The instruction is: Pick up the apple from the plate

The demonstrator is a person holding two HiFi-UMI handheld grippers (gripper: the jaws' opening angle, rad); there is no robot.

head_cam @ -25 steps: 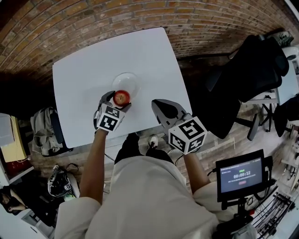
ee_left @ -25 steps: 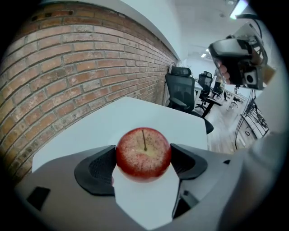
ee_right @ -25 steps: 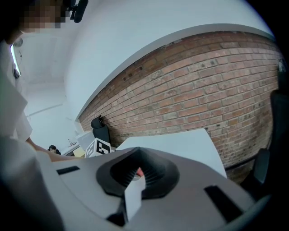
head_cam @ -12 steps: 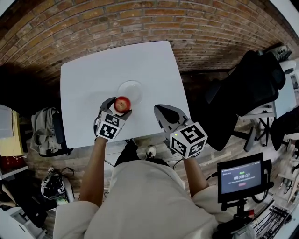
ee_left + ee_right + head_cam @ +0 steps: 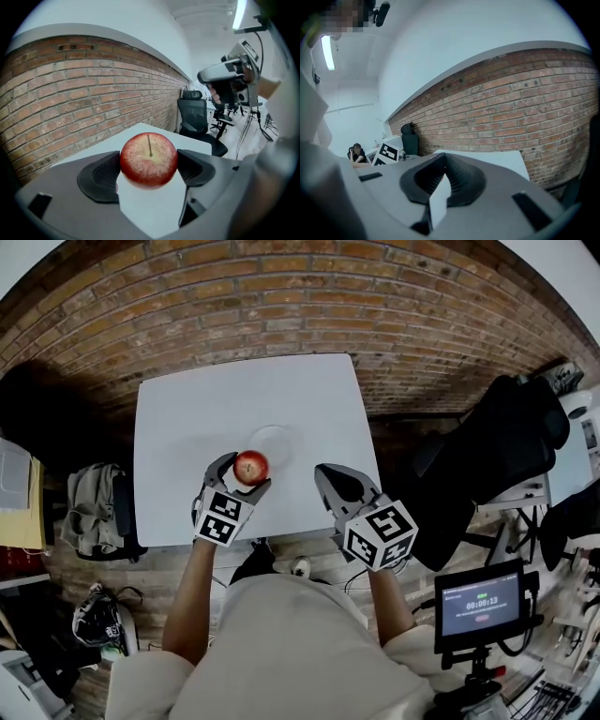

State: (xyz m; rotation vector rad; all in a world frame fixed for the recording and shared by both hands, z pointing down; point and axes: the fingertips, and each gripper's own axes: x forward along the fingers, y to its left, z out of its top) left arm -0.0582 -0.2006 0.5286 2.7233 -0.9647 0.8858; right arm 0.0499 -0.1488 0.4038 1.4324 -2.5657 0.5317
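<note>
While my left claw (image 5: 243, 473) clamps the apple (image 5: 250, 466) at the plate's (image 5: 277, 438) near rim, my right claw (image 5: 336, 486) hangs right of the plate. Its jaws are pressed together.

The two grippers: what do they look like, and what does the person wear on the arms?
Both the left gripper and the right gripper have grey bodies, curved black ribbed jaws and a white cube with black square markers. No cables show. The person wears a light cream top; the forearms are uncovered.
</note>
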